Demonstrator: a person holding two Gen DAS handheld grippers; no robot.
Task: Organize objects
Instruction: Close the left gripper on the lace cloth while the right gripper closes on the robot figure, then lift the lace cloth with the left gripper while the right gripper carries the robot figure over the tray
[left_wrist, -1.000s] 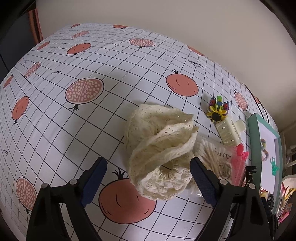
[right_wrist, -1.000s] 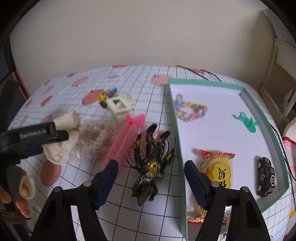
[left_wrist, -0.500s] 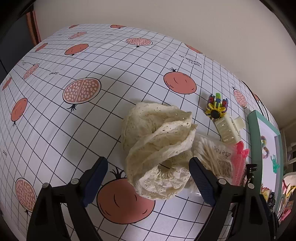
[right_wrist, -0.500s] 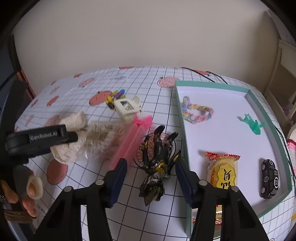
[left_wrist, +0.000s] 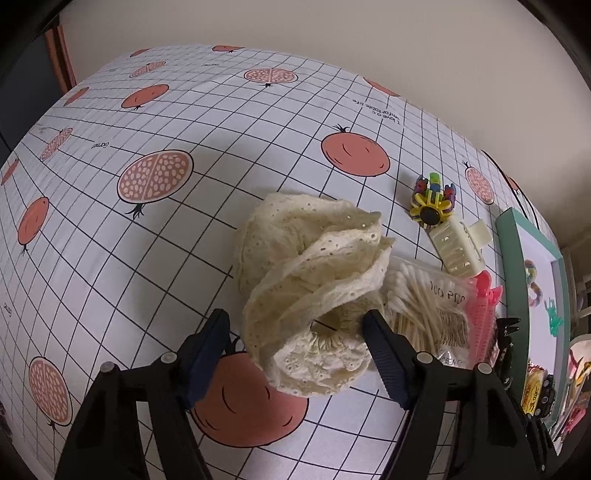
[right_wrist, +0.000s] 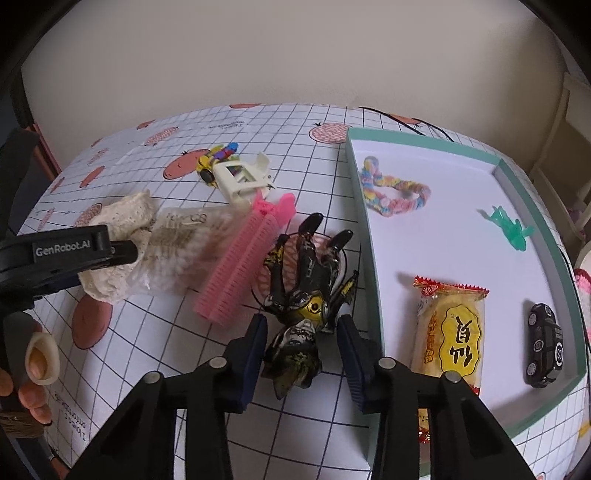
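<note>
A cream lace scrunchie (left_wrist: 314, 266) lies on the pomegranate-print tablecloth (left_wrist: 147, 110). My left gripper (left_wrist: 295, 332) is open, with one finger on either side of the scrunchie's near end. In the right wrist view a black-and-gold toy figure (right_wrist: 306, 288) lies beside the tray. My right gripper (right_wrist: 301, 325) is open, and its narrow jaws straddle the figure's lower half, close to its sides. The scrunchie (right_wrist: 122, 218) also shows there, behind one of the left gripper's fingers (right_wrist: 110, 251).
Right of the scrunchie lie a cotton swab bag (left_wrist: 428, 306), a pink hair clip (right_wrist: 243, 262), a cream claw clip (right_wrist: 240, 181) and a small colourful toy (right_wrist: 218, 155). The green-rimmed tray (right_wrist: 365, 236) holds a snack pack (right_wrist: 450, 332), toy car (right_wrist: 545, 343), green figure (right_wrist: 509, 225) and braided band (right_wrist: 395, 192). A hand (right_wrist: 33, 369) shows at left.
Both grippers have narrowed their jaws. The right one moved left from over the tray edge and now straddles the toy figure. The left one closed in on the scrunchie.
</note>
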